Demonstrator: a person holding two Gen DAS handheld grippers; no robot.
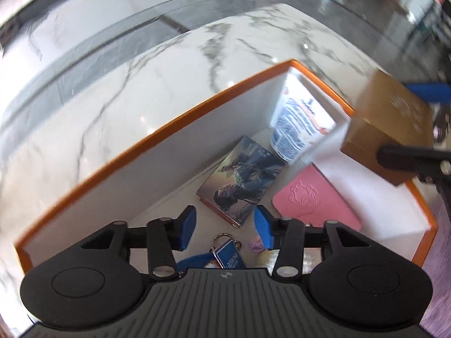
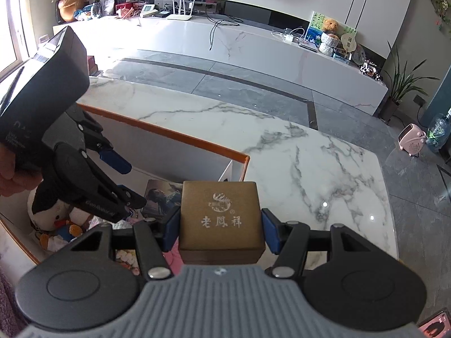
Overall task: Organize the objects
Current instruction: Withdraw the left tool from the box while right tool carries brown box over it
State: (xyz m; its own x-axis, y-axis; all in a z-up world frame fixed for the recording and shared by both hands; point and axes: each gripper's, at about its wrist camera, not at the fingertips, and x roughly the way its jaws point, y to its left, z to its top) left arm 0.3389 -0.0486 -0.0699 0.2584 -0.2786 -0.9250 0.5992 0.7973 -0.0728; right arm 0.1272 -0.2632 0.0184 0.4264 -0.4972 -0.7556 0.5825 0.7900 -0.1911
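Note:
An orange-rimmed white box [image 1: 180,118] stands on the marble table; it also shows in the right wrist view [image 2: 169,138]. My right gripper [image 2: 221,226] is shut on a gold-brown box [image 2: 221,219] with Chinese characters, held above the box's right corner; this gold-brown box shows in the left wrist view [image 1: 391,124] too. My left gripper [image 1: 224,229] is open and empty, hovering over the inside of the orange-rimmed box; it also shows in the right wrist view [image 2: 124,180]. Inside lie a picture book [image 1: 242,177], a pink card [image 1: 313,200], a printed white cup [image 1: 298,121] and a blue key tag [image 1: 229,256].
A penguin plush [image 2: 53,214] and small toys lie in the box's left part. The marble table [image 2: 310,169] extends right of the box. Beyond are grey floor tiles, a long white console [image 2: 253,42] with clutter, plants and a pink heater [image 2: 411,140].

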